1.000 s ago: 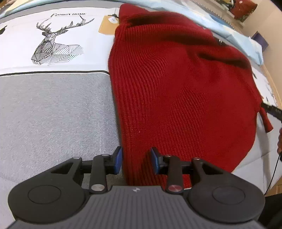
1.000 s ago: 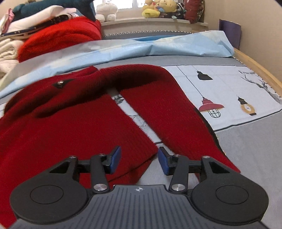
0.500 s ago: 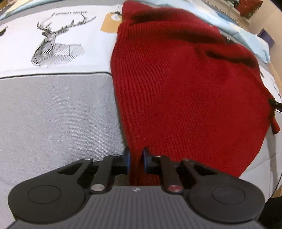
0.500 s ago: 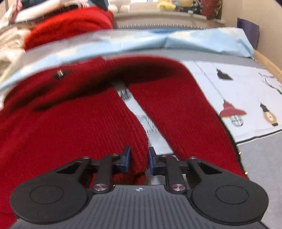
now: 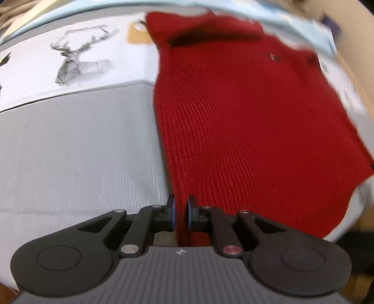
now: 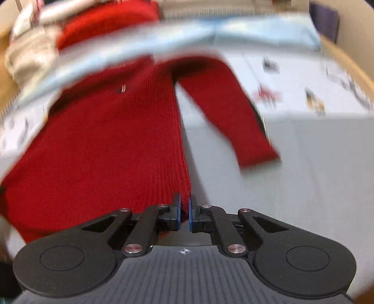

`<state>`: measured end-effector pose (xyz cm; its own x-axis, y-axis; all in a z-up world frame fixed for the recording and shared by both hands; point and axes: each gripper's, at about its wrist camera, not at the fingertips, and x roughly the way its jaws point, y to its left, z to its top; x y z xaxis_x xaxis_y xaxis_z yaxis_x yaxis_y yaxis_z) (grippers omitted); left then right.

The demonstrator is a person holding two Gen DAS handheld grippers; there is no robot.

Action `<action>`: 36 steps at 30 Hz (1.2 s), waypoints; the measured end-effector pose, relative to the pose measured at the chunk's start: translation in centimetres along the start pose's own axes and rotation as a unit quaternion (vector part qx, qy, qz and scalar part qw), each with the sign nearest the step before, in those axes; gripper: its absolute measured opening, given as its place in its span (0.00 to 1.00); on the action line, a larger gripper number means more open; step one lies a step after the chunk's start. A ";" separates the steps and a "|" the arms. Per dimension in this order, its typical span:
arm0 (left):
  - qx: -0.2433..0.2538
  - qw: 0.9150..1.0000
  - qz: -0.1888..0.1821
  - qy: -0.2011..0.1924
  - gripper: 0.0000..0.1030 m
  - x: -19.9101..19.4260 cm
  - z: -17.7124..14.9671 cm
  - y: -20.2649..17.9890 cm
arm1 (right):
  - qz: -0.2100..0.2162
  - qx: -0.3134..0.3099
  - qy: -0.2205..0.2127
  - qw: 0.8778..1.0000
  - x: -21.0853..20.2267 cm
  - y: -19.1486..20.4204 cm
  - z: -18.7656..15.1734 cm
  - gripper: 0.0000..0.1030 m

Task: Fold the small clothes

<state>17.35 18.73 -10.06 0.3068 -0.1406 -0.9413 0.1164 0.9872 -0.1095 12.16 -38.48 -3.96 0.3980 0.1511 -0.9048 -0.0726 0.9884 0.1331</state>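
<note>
A red knitted sweater (image 5: 245, 112) lies spread on the bed. My left gripper (image 5: 180, 211) is shut on the sweater's hem at its near left corner. In the right wrist view the same sweater (image 6: 105, 145) fills the left half, with one sleeve (image 6: 229, 110) stretched out to the right. My right gripper (image 6: 184, 211) is shut on the hem at the sweater's near right corner. Both views are blurred by motion.
The bed cover is grey near me (image 5: 77, 149) and white with a deer print (image 5: 81, 58) farther off. A light blue sheet (image 6: 187, 35) lies behind the sweater. More red (image 6: 107, 21) and pale clothes are piled at the back left. A wooden bed edge (image 6: 346, 60) runs along the right.
Both grippers have closed on the sweater's hem corners. The sweater is now being drawn toward me and stretched, and its right sleeve has shifted along.
</note>
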 end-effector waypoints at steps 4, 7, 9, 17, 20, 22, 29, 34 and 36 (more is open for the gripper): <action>0.056 0.997 0.019 0.040 0.10 0.7 -1.2 -1.2 | 0.015 -0.035 0.062 0.997 0.6 0.7 -3.3 0.05; 0.069 0.996 0.022 0.043 0.12 0.7 -1.2 -1.7 | 0.007 -0.054 0.037 0.998 0.2 1.3 -3.2 0.12; 0.070 0.996 0.039 0.025 0.15 0.4 -1.3 -1.8 | -0.001 -0.042 -0.003 0.999 -0.2 1.5 -2.6 0.28; 0.018 0.998 0.034 -0.043 0.15 -2.0 1.3 -2.9 | -0.010 -0.051 0.031 0.998 5.5 2.3 -0.9 0.42; 0.000 0.997 0.033 -0.068 0.16 -3.1 2.6 -4.1 | -0.034 -0.047 0.050 0.997 6.9 1.6 -0.1 0.41; -0.010 0.996 0.026 -0.086 0.22 -3.7 4.0 -4.9 | -0.005 0.007 -0.016 1.000 5.4 0.1 1.7 0.41; -0.032 0.992 0.024 -0.117 0.26 -2.7 7.5 -6.3 | 0.057 0.217 -0.140 0.964 7.0 -4.1 6.6 0.42; -0.052 0.985 0.043 -0.162 0.39 -2.0 10.0 -6.4 | 0.061 0.365 -0.132 0.920 12.4 -7.1 8.7 0.57; -0.049 0.981 0.047 -0.183 0.40 -1.4 11.4 -6.7 | 0.050 0.413 -0.135 0.899 14.0 -8.0 9.1 0.57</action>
<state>26.86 11.47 -4.35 0.6317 -0.0483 -0.7737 -0.0151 0.9971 -0.0746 26.60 -44.20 -14.05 0.6433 0.1262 -0.7551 0.5393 0.6253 0.5640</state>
